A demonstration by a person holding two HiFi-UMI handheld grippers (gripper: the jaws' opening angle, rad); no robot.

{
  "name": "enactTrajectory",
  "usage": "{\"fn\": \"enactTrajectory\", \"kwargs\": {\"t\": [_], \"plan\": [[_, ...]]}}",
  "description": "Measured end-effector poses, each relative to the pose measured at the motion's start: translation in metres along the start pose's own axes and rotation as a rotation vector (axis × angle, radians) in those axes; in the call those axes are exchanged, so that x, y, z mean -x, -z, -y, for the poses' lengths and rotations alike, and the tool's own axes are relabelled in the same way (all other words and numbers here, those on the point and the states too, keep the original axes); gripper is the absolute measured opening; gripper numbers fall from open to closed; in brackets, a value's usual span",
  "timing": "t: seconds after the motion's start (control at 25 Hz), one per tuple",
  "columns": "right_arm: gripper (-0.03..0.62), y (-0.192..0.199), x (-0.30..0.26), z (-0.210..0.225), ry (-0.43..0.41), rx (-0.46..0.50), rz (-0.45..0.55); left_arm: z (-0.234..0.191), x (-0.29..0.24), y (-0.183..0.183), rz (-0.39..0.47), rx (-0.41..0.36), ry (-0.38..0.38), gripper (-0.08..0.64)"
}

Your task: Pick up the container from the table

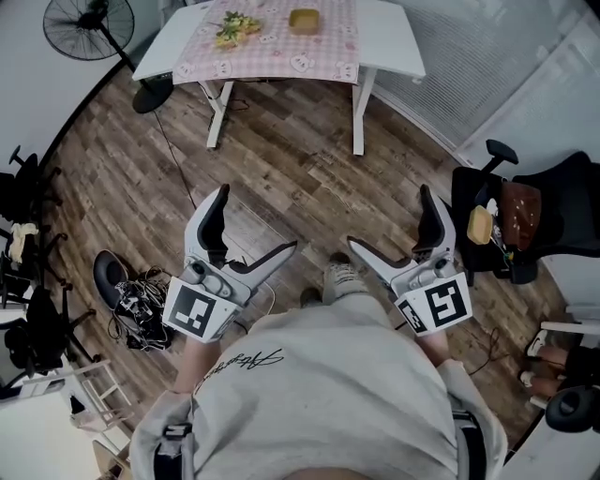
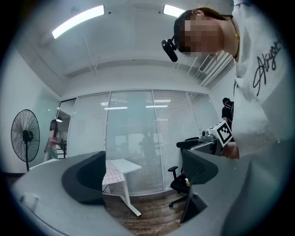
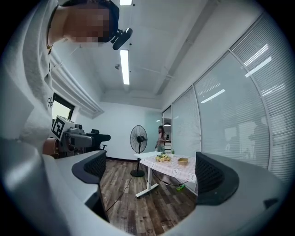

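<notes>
- Fingers [image 1: 214, 225] spread wide and empty on both the left gripper [image 1: 258, 218] and the right gripper [image 1: 387, 217].
- Tan container [image 1: 304, 21] sits on a checked tablecloth [image 1: 272, 52] covering a white table [image 1: 389, 42], well apart from both grippers.
- Standing fan [image 1: 89, 23] is left of the table.

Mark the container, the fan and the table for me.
container [image 1: 303, 21], head view, its middle.
fan [image 1: 87, 28], head view, centre of its round cage.
table [image 1: 386, 39], head view, bare white top at its right end.
</notes>
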State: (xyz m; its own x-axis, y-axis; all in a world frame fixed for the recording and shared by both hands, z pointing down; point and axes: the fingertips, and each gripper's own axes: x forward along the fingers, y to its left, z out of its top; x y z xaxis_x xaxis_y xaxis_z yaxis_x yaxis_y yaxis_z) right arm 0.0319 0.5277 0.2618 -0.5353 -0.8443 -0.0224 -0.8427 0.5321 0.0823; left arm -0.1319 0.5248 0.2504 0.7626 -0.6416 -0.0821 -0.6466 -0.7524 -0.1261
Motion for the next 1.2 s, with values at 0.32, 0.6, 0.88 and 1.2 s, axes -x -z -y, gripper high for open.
{"fn": "enactTrajectory", "kwargs": {"t": [0.32, 0.6, 0.88, 1.2], "plan": [[0.591, 0.006, -0.01, 0.003, 0.007, -0.003, -0.015, -0.007, -0.004, 0.003, 0.004, -0.002, 0.007, 0.5], [0.591, 0.008, -0.027, 0.013, 0.003, -0.007, -0.008, -0.027, -0.017, 0.0, 0.016, -0.001, -0.034, 0.5], [0.591, 0.022, -0.046, 0.034, 0.003, -0.004, -0.03, -0.044, -0.038, 0.009, 0.023, -0.019, -0.034, 0.5], [0.591, 0.02, -0.078, 0.064, -0.012, 0.006, -0.016, -0.071, -0.063, 0.017, 0.022, -0.033, -0.056, 0.5]]}}
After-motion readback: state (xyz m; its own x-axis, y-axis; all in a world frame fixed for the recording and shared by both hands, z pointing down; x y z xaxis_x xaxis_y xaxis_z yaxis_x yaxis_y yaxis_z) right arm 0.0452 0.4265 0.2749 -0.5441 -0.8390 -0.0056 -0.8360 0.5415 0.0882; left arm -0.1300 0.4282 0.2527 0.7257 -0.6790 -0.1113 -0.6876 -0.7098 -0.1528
